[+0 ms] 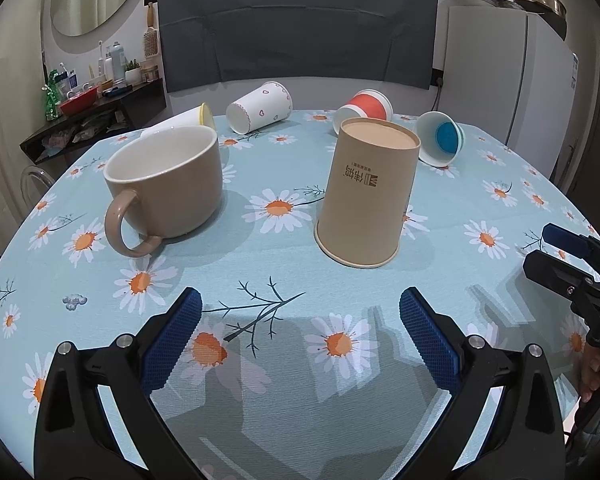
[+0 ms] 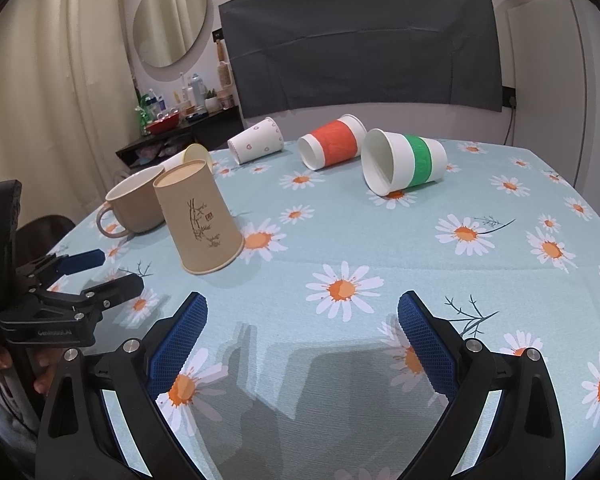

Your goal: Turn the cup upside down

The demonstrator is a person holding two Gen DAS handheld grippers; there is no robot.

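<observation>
Ahead at one o'clock, the brown cup (image 1: 366,192) stands inverted on the surface (image 1: 460,288); both my jaws are spread wide, gripping nothing.

One mug (image 1: 168,184), six paper cups (image 1: 366,194)

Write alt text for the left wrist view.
A brown paper cup stands upside down on a daisy-print tablecloth, right of an upright beige mug. The open left claw hovers in front, holding nothing. Four paper cups lie on their sides behind.
</observation>
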